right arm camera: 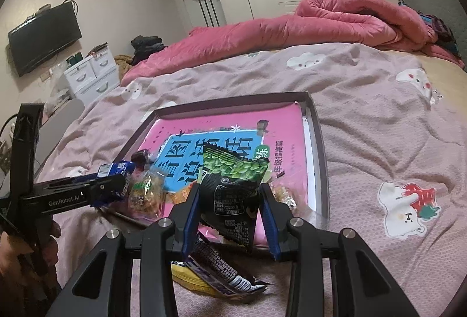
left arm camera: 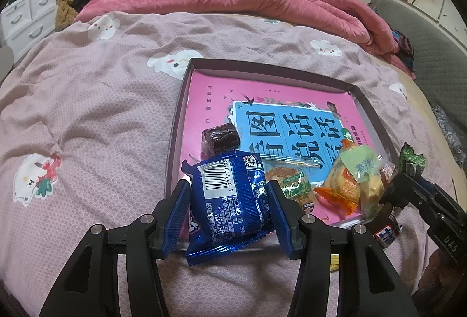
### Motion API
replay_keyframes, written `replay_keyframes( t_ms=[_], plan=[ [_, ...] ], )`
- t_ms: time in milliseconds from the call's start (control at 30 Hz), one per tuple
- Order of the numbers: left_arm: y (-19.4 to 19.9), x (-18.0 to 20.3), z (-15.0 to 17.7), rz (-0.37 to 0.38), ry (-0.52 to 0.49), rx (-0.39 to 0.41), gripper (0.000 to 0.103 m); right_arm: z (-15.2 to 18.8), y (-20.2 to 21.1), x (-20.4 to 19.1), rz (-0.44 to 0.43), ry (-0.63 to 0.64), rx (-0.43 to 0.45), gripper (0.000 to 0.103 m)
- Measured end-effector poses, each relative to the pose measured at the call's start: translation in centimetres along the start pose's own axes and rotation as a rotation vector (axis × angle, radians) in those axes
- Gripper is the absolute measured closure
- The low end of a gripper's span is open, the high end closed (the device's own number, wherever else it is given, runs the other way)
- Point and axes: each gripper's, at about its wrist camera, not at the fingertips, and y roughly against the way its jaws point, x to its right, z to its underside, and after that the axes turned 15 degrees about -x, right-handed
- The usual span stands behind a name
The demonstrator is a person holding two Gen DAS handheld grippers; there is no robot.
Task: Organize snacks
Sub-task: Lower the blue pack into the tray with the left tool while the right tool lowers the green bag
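On a bed covered with a pink patterned sheet lies a shallow dark-rimmed tray, its floor covered by a pink and blue book.

The left tongs are clamped on one blue snack packet, pads pressing both its sides. The packet's long axis runs away from the camera toward the tray, barcode end farthest, and it hangs over the tray's near rim.

The right tongs are clamped on one black and green snack packet. It stands roughly upright, green crimped end up and pointed lower corner down, above the tray's near edge.

Inside the tray, near that edge, lie one small dark wrapped sweet, one clear-wrapped green-labelled snack, one orange packet and one pale green and yellow packet, crowded together and touching.

On the sheet just outside the tray, under the right tongs, one dark striped packet lies across a yellow one, its long axis slanting to the lower right.
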Motion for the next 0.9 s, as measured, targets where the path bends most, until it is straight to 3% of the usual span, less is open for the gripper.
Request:
replay_keyframes(
  t_ms=[900],
  plan=[
    [-0.1, 0.0, 0.0, -0.002, -0.002, -0.005, 0.047, -0.8, -1.4, 1.1, 0.037, -0.028, 0.013, 0.063]
  ],
)
